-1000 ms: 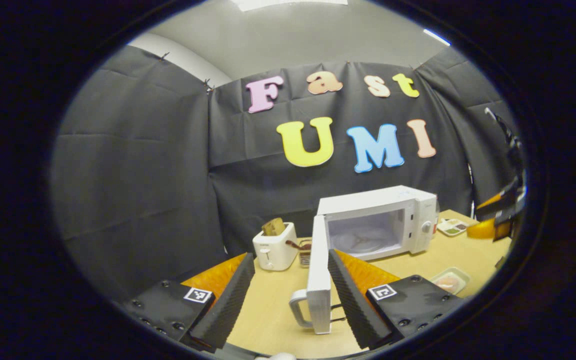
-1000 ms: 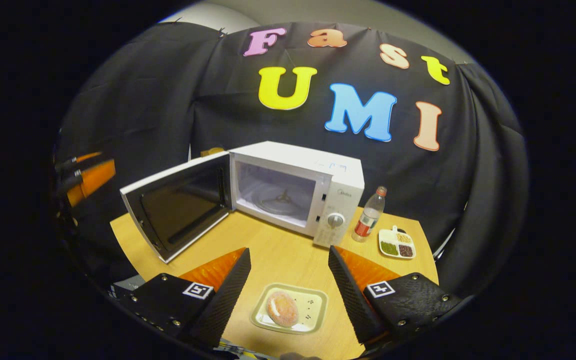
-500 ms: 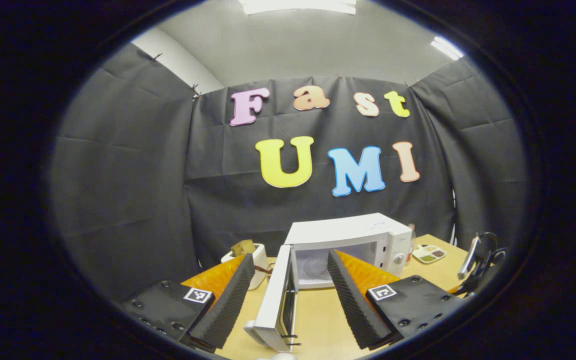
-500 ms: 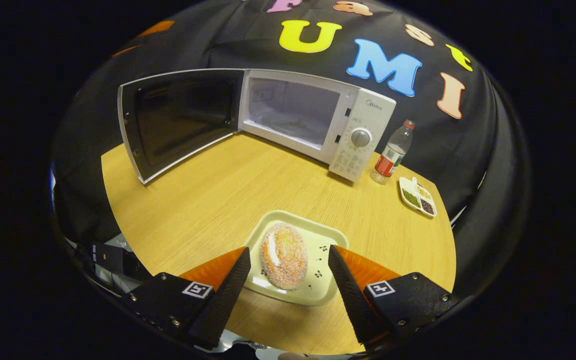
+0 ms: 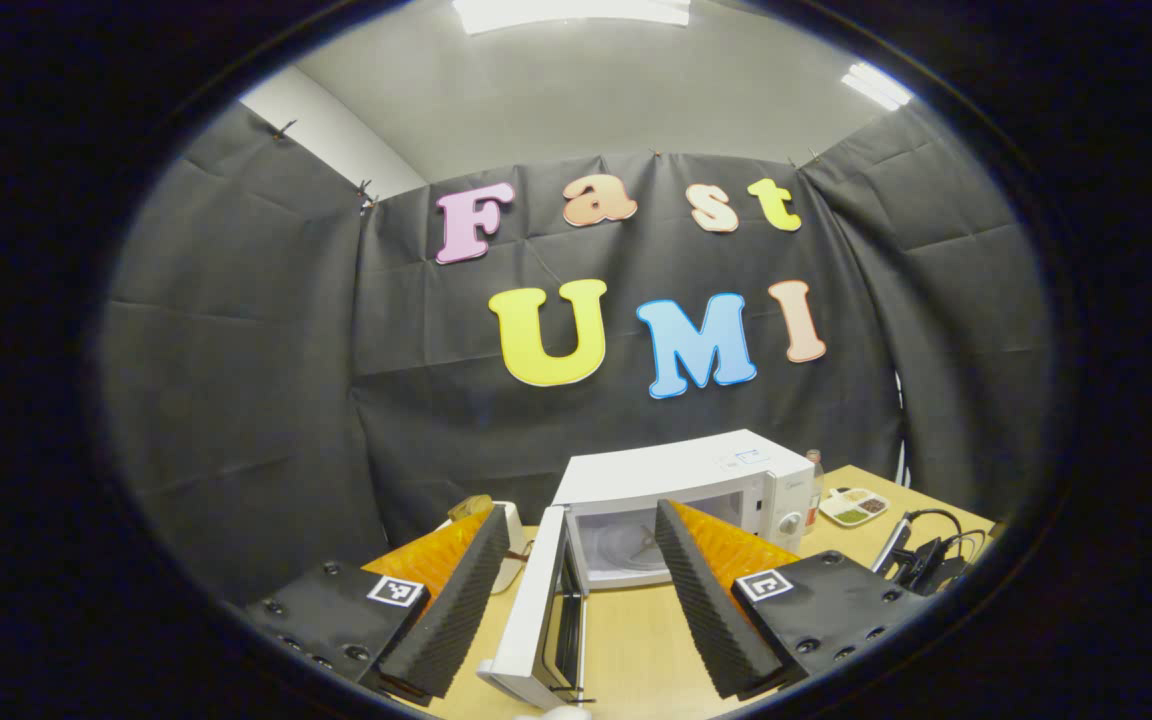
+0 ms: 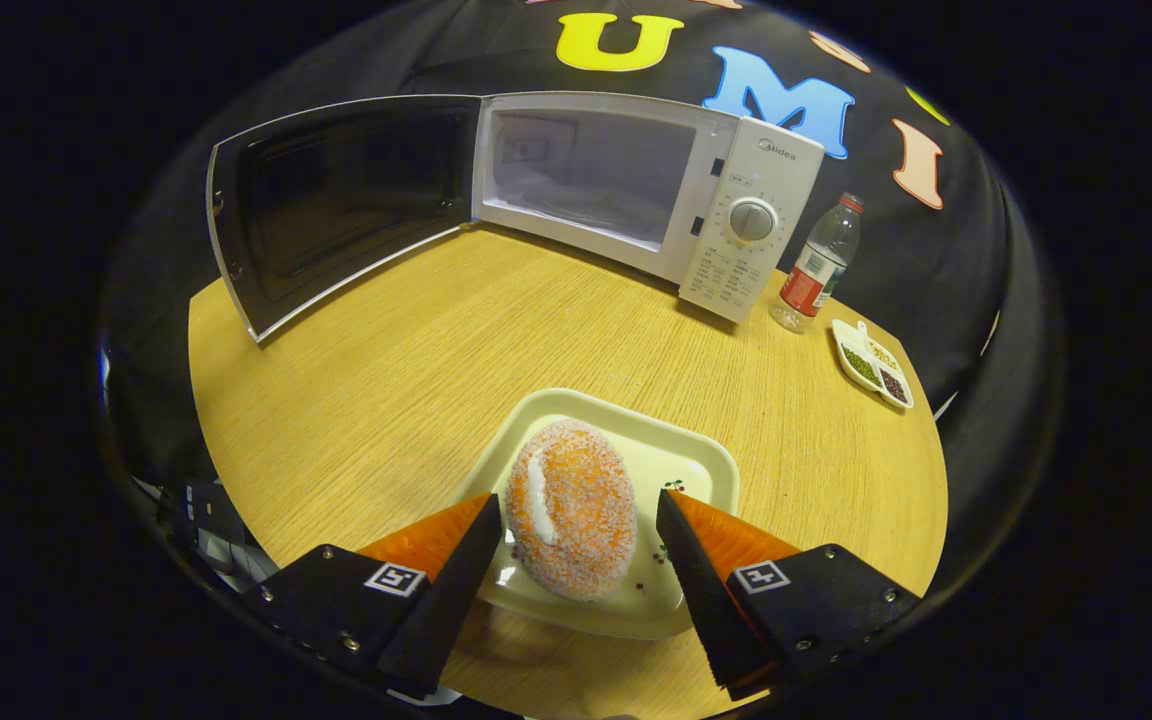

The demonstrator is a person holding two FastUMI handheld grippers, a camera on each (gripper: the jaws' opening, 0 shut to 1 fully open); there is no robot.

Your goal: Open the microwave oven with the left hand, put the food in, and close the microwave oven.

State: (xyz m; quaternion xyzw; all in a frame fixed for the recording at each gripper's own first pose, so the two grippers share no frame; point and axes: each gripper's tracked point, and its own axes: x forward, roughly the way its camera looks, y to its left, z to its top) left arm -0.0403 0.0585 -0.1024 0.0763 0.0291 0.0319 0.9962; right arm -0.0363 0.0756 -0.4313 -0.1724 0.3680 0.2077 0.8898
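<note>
Item: right gripper (image 6: 576, 545), nearest in the right gripper view. Jaws stood wide apart, one finger on either side of the sugared bun (image 6: 570, 508); no contact with it could be made out, and nothing was held.

Item: sugared bun, lying on a pale rectangular tray (image 6: 708, 470) at the near edge of the round wooden table (image 6: 416, 350). The food was not yet lifted.

Item: left gripper (image 5: 581, 590), seen in the left gripper view. Jaws wide apart and empty, held back from the microwave door (image 5: 534, 625), whose edge showed between the fingers.

Item: microwave oven (image 6: 726, 230), farther back on the table. Door (image 6: 331, 200) swung fully out to the side, cavity (image 6: 591, 170) open with nothing in it.

Item: plastic bottle (image 6: 816, 265) just beside the oven's control panel; a small divided dish (image 6: 871, 352) near it.

Item: toaster (image 5: 509, 545), left of the oven in the left gripper view, partly hidden by a finger.

Status, as judged: opening was done. Remaining were gripping the food, carrying it into the cavity, and closing the door.
</note>
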